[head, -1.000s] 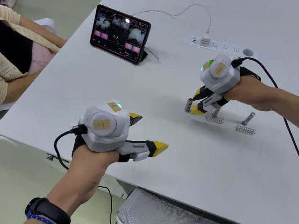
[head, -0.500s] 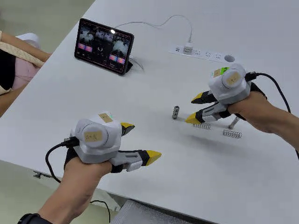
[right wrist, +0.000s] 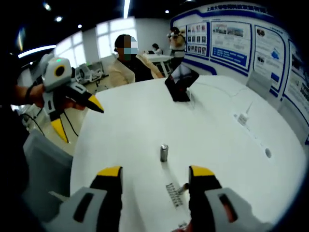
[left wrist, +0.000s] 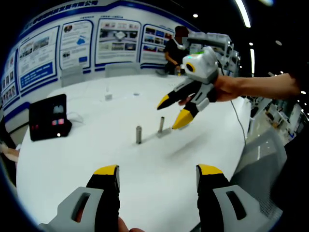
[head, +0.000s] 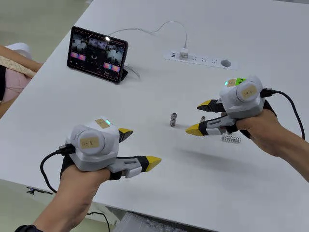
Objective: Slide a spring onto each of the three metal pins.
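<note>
Nearest, the left gripper (head: 140,147) is held low over the front of the desk (head: 159,193), its fingers spread wide with nothing between them. Further in, a short pin (head: 173,119) is seen standing upright on bare desk; whether anything is already threaded on it cannot be told. Just beyond, to the right, the right gripper (head: 198,117) is held above the desk, its fingers likewise well apart and empty. In the right gripper view a spring (right wrist: 173,194) is seen lying flat on the desk in the gap ahead of them, and a second, thinner pin (left wrist: 161,124) stands close under that gripper. At the far side a tablet (head: 98,54) and a power strip (head: 198,59) are set well clear of the work. Picking up the spring is judged to be the step in hand. If it is pinched off-centre, it may be flicked or rolled away. The thin pin may be toppled by a descending finger. A spring held askew could catch on a pin tip and tip over a pin that looks free-standing.
</note>
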`<state>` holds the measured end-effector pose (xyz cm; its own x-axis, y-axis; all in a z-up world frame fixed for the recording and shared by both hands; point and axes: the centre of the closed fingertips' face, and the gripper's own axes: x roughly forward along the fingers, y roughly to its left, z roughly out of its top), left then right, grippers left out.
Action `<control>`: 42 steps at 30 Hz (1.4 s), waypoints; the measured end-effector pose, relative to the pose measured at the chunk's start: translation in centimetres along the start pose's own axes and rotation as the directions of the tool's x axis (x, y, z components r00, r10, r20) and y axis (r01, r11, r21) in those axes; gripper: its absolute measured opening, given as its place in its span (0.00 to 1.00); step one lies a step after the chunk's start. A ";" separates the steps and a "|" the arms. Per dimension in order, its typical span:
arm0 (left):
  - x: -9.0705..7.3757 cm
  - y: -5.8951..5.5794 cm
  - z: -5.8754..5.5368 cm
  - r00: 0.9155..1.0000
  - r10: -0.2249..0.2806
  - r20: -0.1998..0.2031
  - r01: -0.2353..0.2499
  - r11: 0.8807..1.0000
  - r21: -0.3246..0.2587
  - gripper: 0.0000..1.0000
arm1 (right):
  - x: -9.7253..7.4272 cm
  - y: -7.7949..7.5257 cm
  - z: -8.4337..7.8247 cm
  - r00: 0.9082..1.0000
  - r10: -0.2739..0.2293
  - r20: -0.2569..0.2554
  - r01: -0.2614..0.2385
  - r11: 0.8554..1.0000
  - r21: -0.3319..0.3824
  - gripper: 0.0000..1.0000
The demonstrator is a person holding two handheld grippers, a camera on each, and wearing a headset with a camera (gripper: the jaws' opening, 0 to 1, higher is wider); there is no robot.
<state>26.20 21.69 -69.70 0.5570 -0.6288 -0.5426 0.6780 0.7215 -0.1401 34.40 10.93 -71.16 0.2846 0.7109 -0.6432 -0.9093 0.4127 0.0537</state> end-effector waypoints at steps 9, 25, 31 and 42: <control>0.3 0.0 0.1 1.000 -0.004 -0.004 0.004 1.000 0.008 0.66 | -1.5 0.5 -2.1 0.999 -0.044 0.028 0.042 0.995 0.093 0.61; 0.9 -0.1 0.6 1.000 -0.008 0.002 0.008 1.000 0.006 0.68 | -5.2 1.2 -5.6 0.989 -0.123 0.086 0.097 0.960 0.261 0.68; 1.2 -0.1 0.7 1.000 -0.011 -0.003 0.011 1.000 0.011 0.68 | -6.3 1.5 -7.0 0.984 -0.153 0.088 0.119 0.945 0.304 0.71; 1.7 -0.7 1.0 1.000 -0.025 -0.006 0.025 0.999 0.025 0.69 | -8.2 2.0 -8.5 0.977 -0.194 0.088 0.153 0.926 0.345 0.76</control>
<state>27.15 19.85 -69.67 0.5372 -0.6448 -0.5437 0.7036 0.6981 -0.1327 27.62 1.09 -72.32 0.4811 0.6647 -0.5716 -0.6937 0.6873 0.2154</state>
